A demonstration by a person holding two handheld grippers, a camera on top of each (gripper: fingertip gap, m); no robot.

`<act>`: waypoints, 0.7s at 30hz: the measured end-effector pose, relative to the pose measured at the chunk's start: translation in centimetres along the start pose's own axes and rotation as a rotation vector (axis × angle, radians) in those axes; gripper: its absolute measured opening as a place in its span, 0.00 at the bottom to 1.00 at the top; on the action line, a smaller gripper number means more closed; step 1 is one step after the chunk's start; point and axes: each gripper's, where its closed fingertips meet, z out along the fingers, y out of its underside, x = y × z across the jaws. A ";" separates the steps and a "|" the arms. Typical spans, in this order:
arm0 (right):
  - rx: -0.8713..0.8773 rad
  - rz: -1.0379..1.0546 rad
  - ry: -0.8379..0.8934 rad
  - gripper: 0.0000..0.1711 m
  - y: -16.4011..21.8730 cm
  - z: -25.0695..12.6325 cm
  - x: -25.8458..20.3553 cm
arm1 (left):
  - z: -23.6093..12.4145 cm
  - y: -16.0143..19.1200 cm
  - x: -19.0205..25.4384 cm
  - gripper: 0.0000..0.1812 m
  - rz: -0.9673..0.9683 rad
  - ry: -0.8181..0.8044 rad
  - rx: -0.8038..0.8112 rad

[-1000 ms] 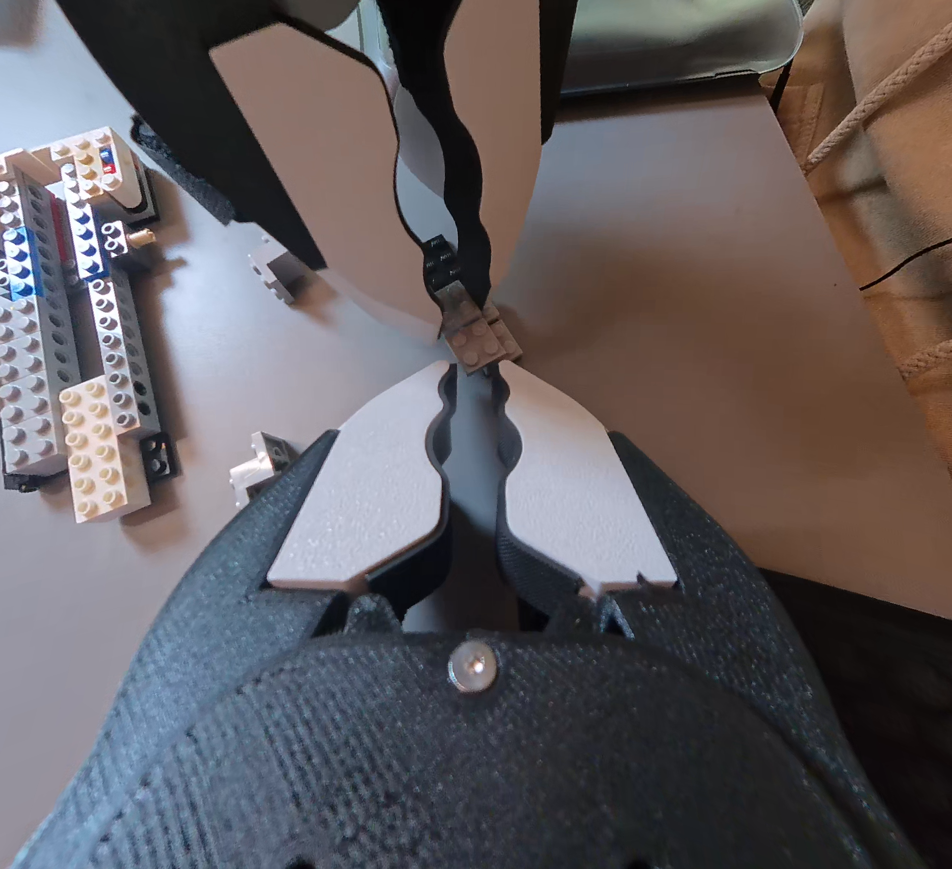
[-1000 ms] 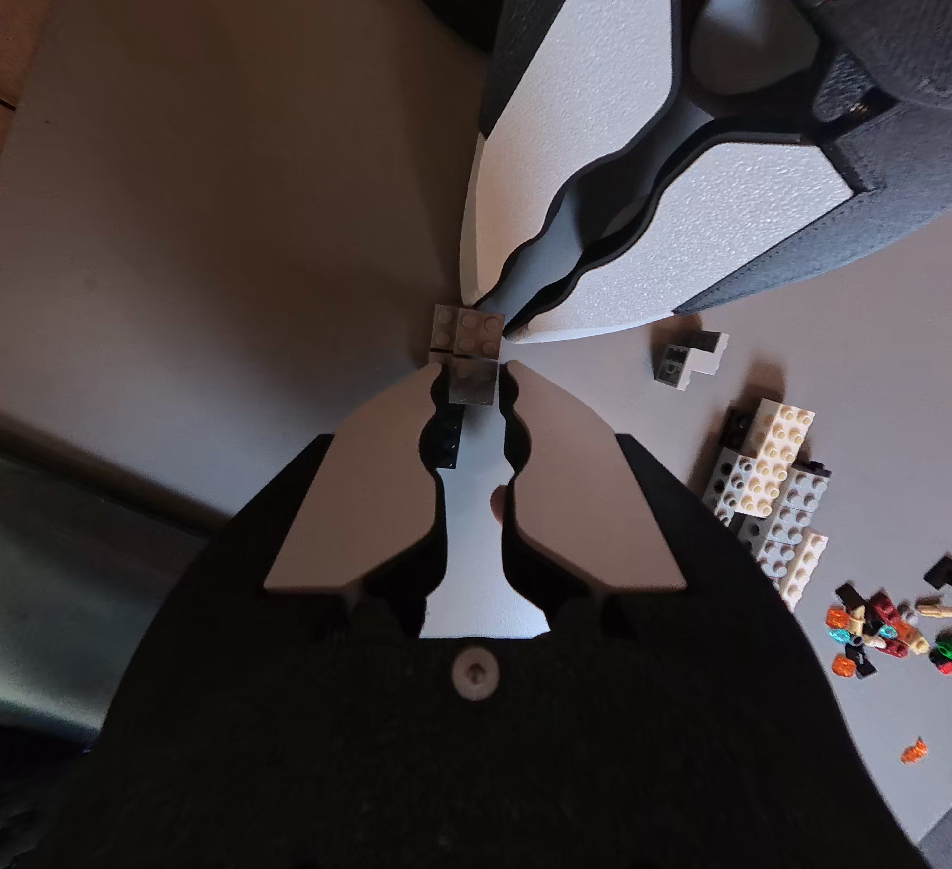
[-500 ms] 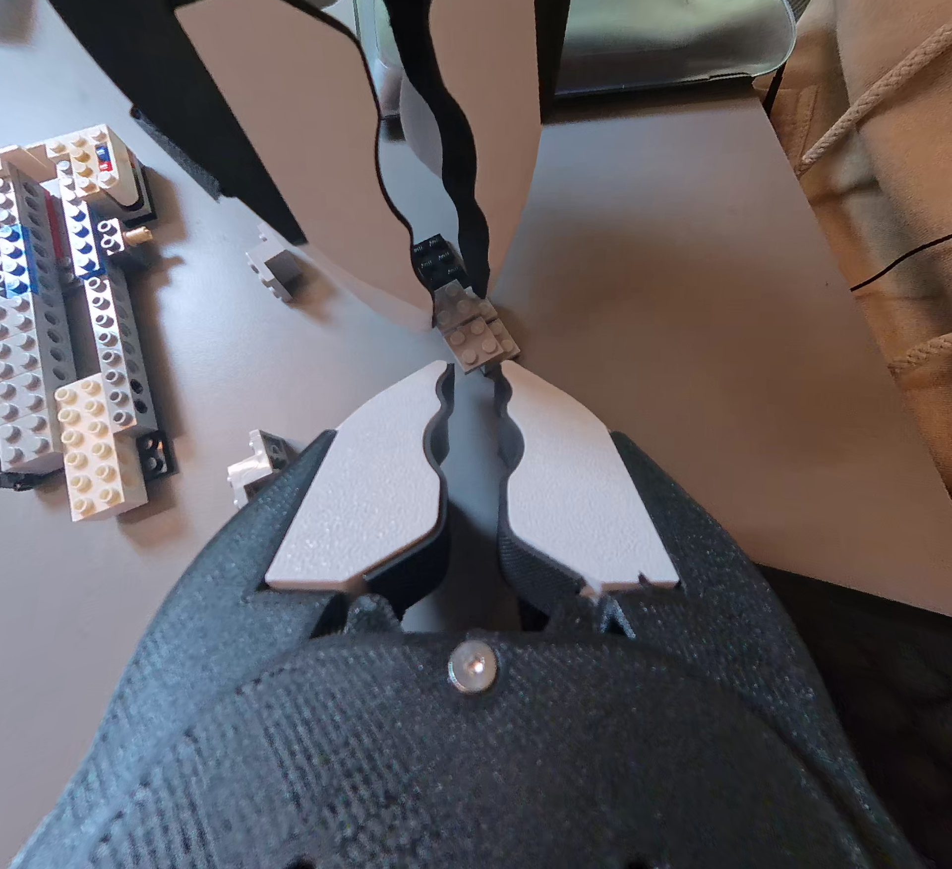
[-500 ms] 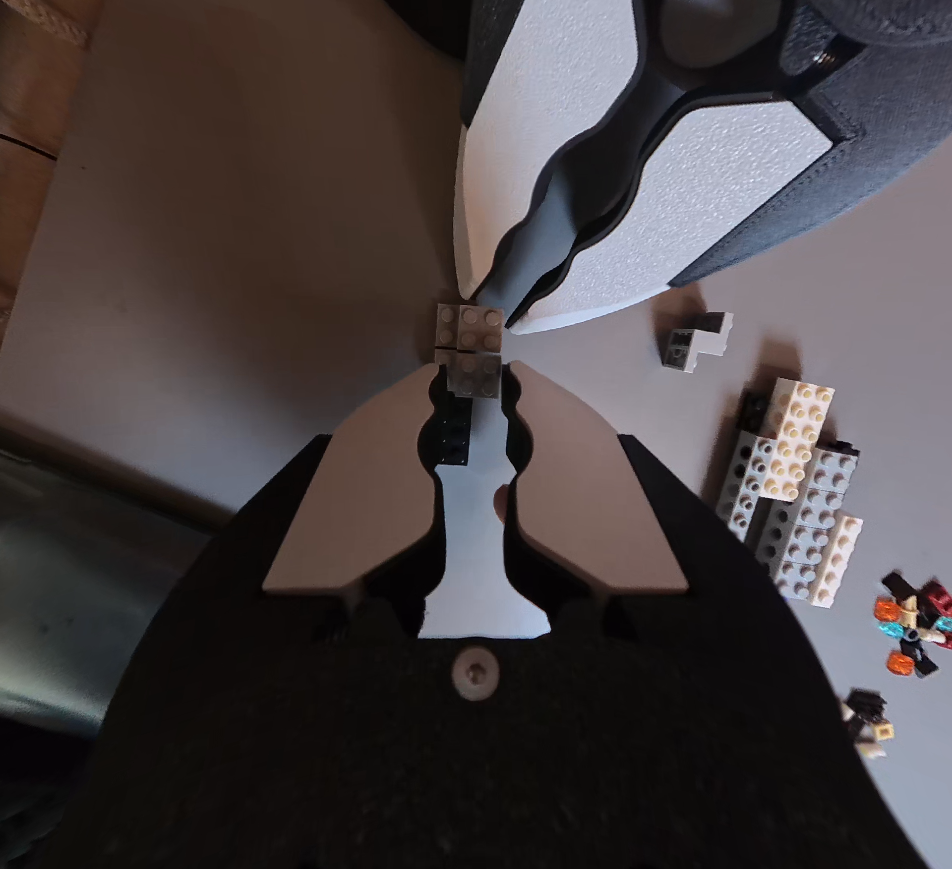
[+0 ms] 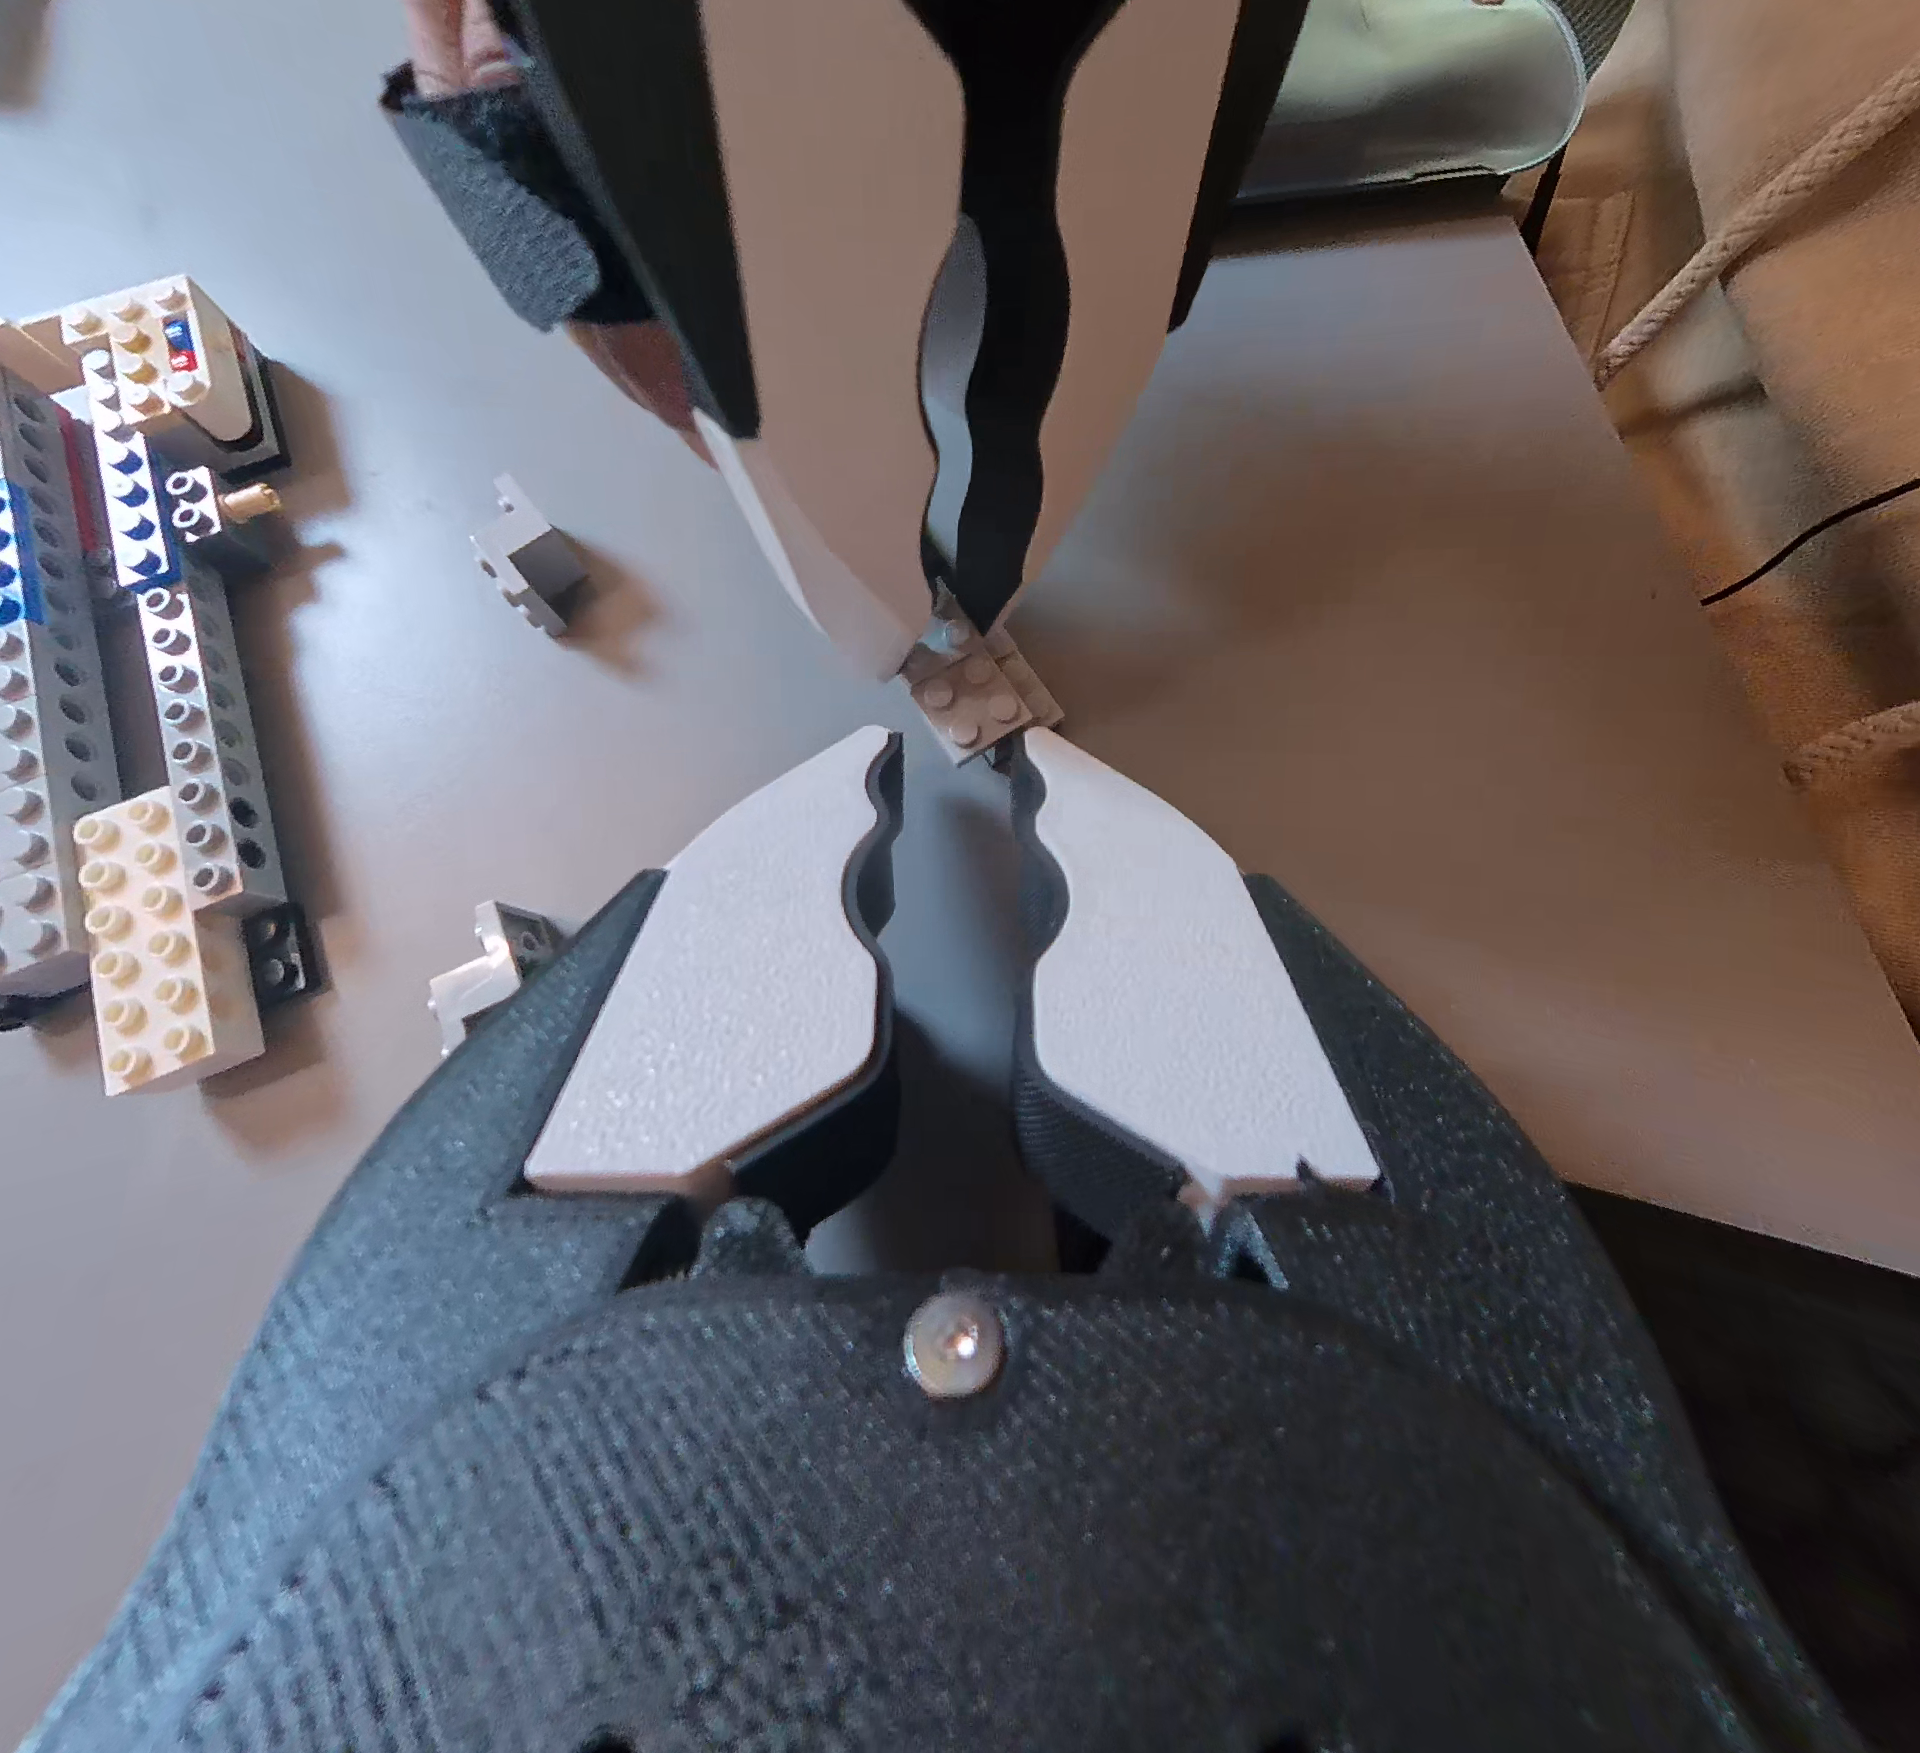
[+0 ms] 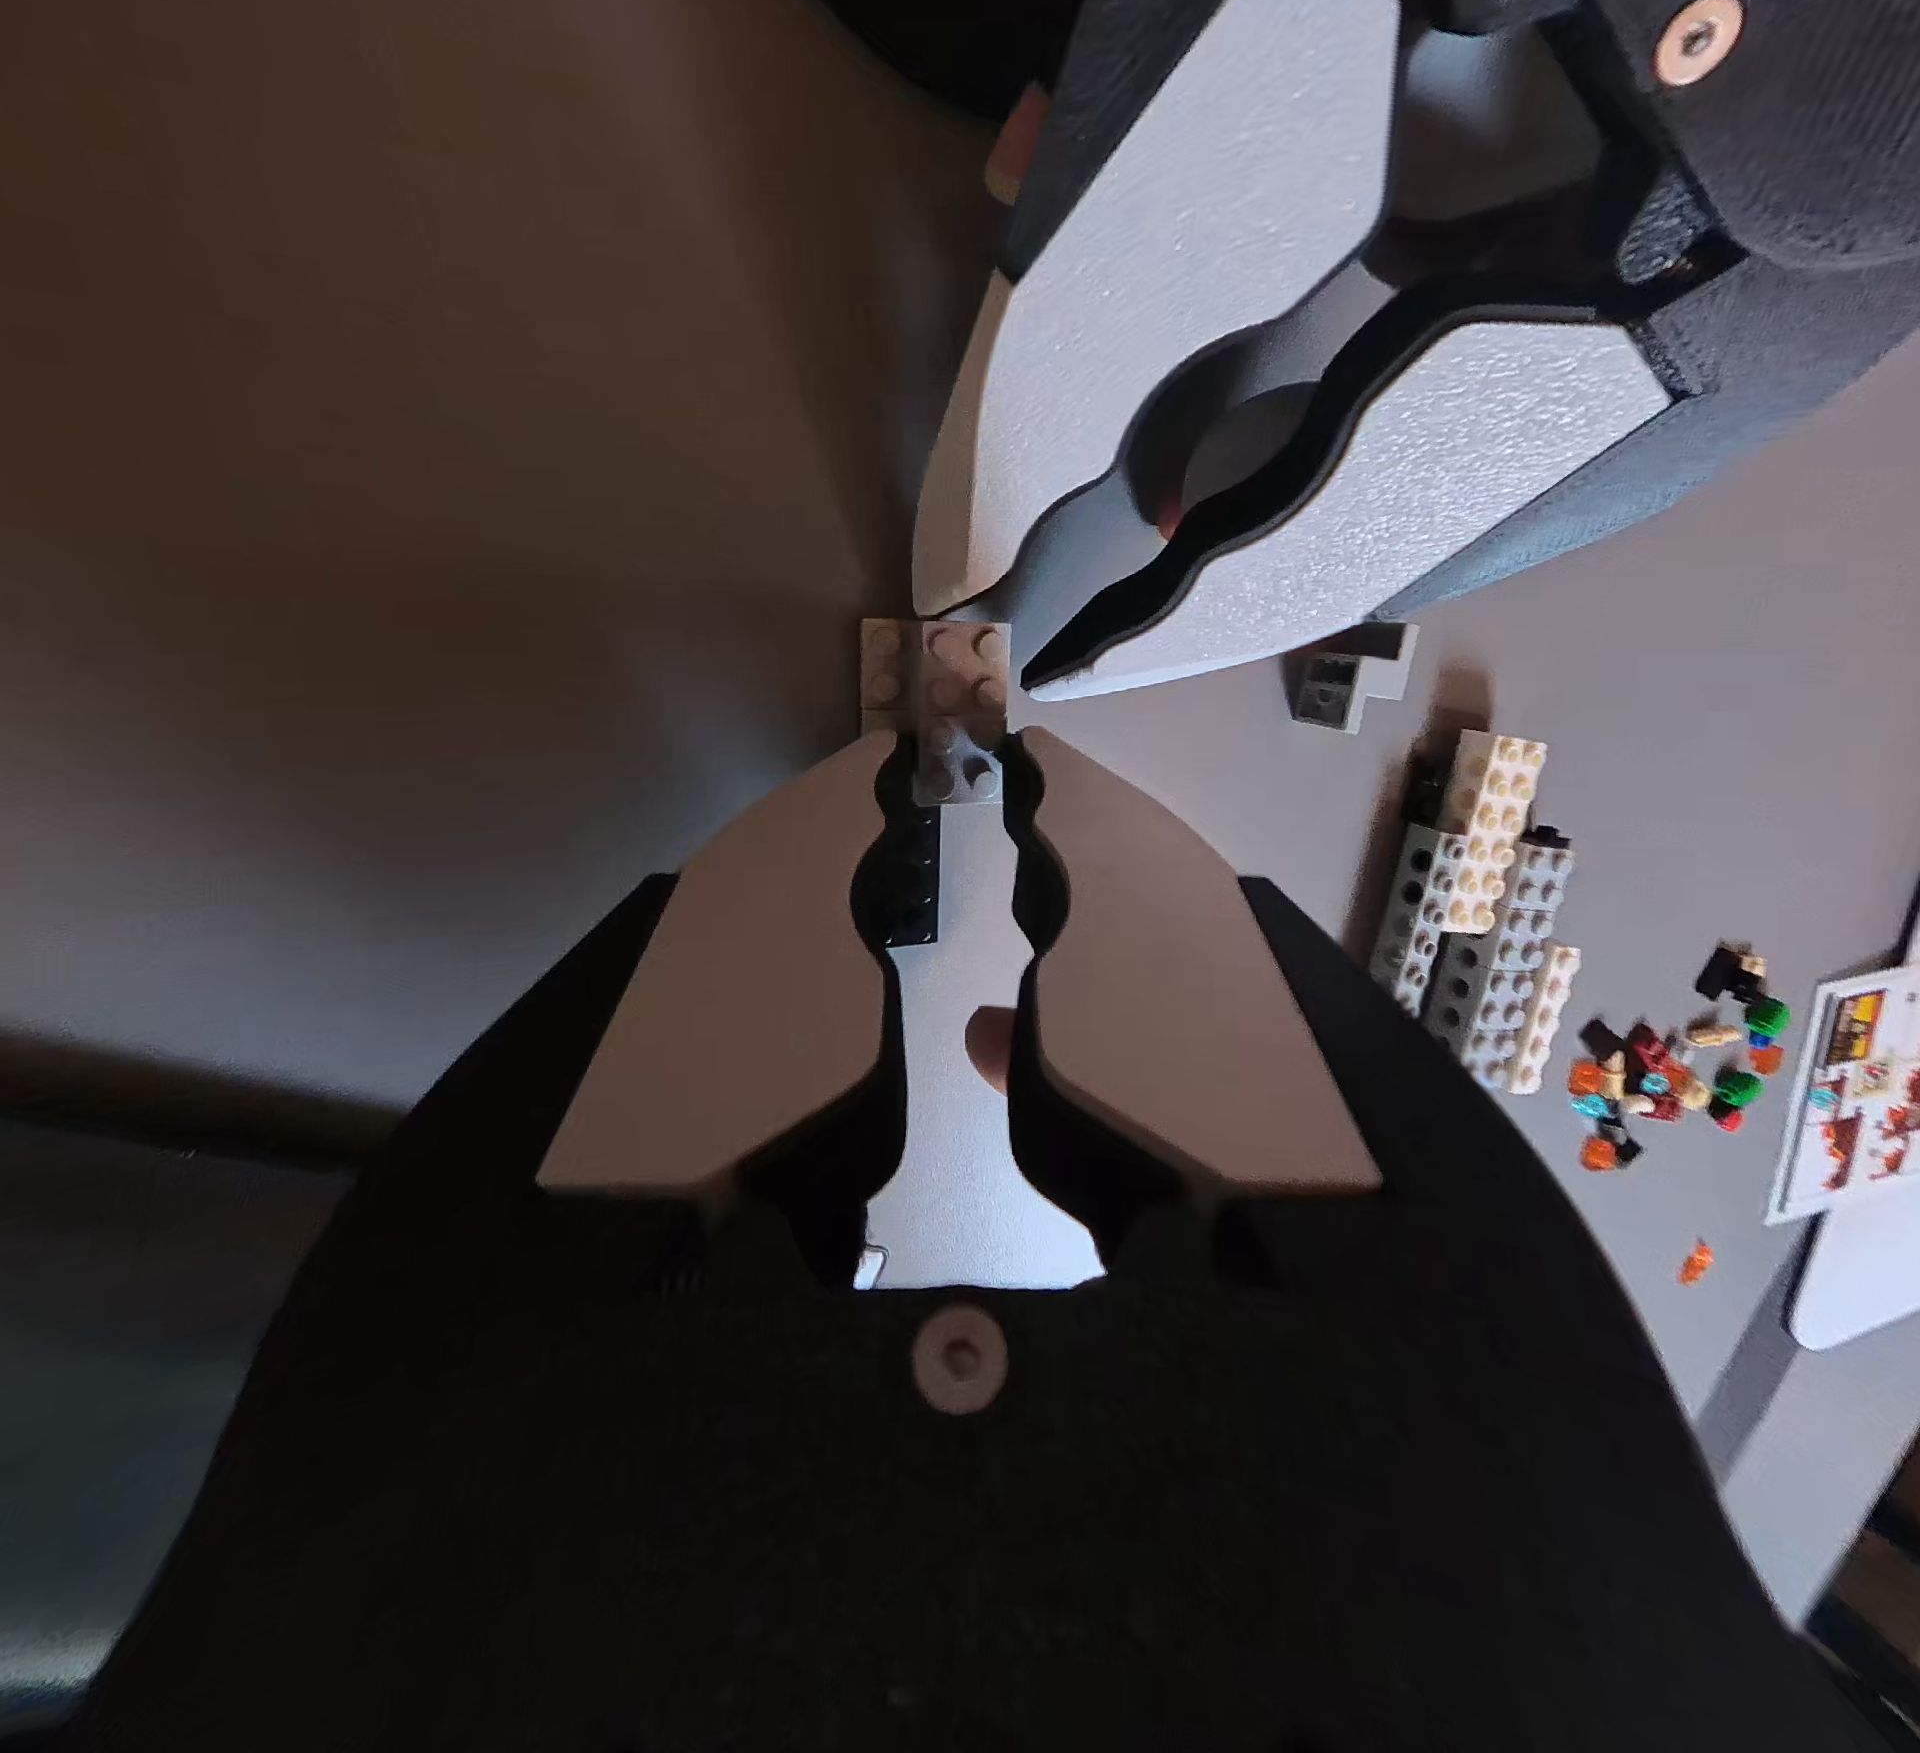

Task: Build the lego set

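Note:
A small assembly of grey plates (image 5: 971,701) hangs above the table between both grippers. My right gripper (image 6: 961,745) is shut on its end. A black piece (image 6: 914,872) on the same assembly lies back between the right fingers. In the left wrist view the right gripper (image 5: 951,638) comes down from the top. My left gripper (image 5: 958,739) has its jaws slightly parted at the plates' near corner. Its right tip touches the corner and its left tip stands clear. It also shows in the right wrist view (image 6: 977,649), at the plates' far edge.
The partly built grey, white and blue model (image 5: 135,716) lies at the left, also in the right wrist view (image 6: 1475,924). A grey bracket (image 5: 530,560) and a white piece (image 5: 488,965) lie loose. Small coloured parts (image 6: 1662,1069) and a booklet (image 6: 1860,1101) lie beyond. The table edge (image 5: 1714,768) and a person's beige garment (image 5: 1766,353) are at the right. Both grippers' tips are close together, under 4 cm apart.
My left jaws have parted a little and no longer pinch the plates. The right gripper has swung more upright with the plates in it.

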 end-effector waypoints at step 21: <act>-0.007 0.066 0.146 0.10 -0.4 -0.1 -0.3 | 0.0 -0.4 0.6 0.12 0.004 0.013 -0.007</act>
